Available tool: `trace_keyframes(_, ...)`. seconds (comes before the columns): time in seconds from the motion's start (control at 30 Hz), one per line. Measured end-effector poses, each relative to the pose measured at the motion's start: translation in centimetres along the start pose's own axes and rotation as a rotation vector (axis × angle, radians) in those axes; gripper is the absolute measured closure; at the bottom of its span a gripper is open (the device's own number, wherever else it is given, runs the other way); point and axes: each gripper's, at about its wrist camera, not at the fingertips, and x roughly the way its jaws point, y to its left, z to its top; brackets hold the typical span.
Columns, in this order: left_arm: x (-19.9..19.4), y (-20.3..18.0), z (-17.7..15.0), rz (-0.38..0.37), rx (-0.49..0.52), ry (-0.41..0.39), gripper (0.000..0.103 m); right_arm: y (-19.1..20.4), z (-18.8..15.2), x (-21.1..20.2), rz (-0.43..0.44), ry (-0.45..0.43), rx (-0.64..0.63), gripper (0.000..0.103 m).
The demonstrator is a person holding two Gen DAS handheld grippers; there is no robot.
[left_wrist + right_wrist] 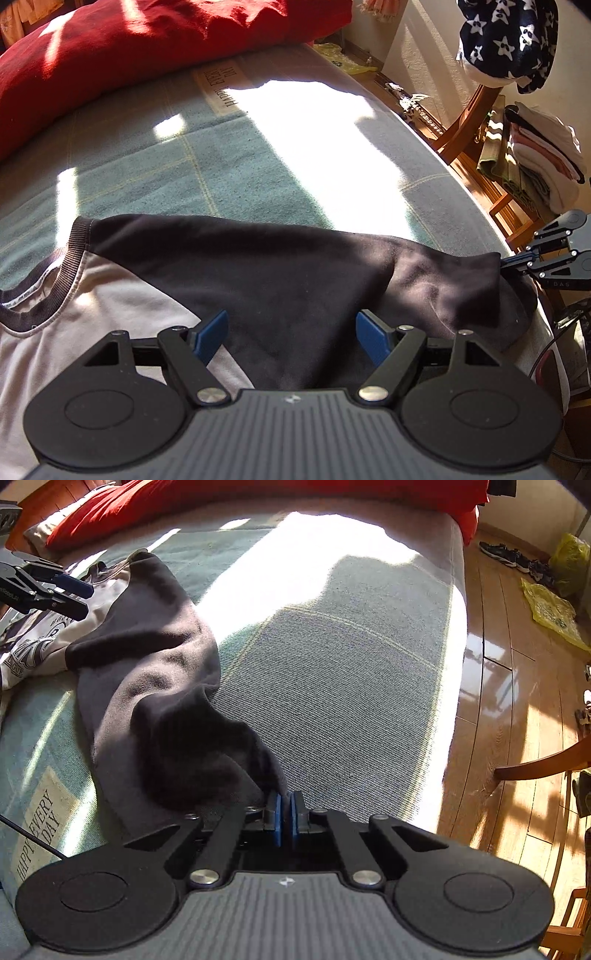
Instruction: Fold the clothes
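A shirt with a pale body and black sleeves lies on the teal checked bed cover. One black sleeve stretches out to the right. My left gripper hovers open over the sleeve's shoulder end, its blue pads wide apart with the cloth below them. In the right wrist view the same sleeve runs down to my right gripper, which is shut on the cuff end. The right gripper also shows at the sleeve's tip, and the left gripper at the upper left over the printed chest.
A red pillow lies at the bed's far side. Beside the bed a wooden chair holds a stack of folded clothes, and a star-patterned garment hangs above. Shoes and a yellow bag lie on the wooden floor.
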Motion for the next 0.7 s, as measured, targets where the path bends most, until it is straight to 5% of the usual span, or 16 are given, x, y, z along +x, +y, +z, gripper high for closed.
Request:
trace_keyframes(0.13,-0.2,0.3,0.4,0.006,0.005,-0.01,0.026,-1.9,-0.3,-1.7,-0.065,-0.03,0.089,0.098)
trace_keyframes(0.33,0.0,0.9,0.3,0.003,-0.018,-0.015,0.026,-4.1,-1.2,-1.3,-0.136,0.053,0.196,0.095)
trace_keyframes(0.43,-0.1,1.2,-0.1,-0.003,-0.027,-0.016,0.026,-3.2,0.2,-2.5,-0.138,-0.042,0.182,0.087)
trace_keyframes(0.6,0.0,2.0,-0.7,-0.002,-0.059,-0.013,0.026,-1.5,5.3,-2.2,0.056,-0.181,0.184,0.074)
trace_keyframes(0.7,-0.1,2.6,-1.2,-0.005,-0.075,-0.012,0.026,1.0,7.5,0.4,0.122,-0.165,0.105,0.074)
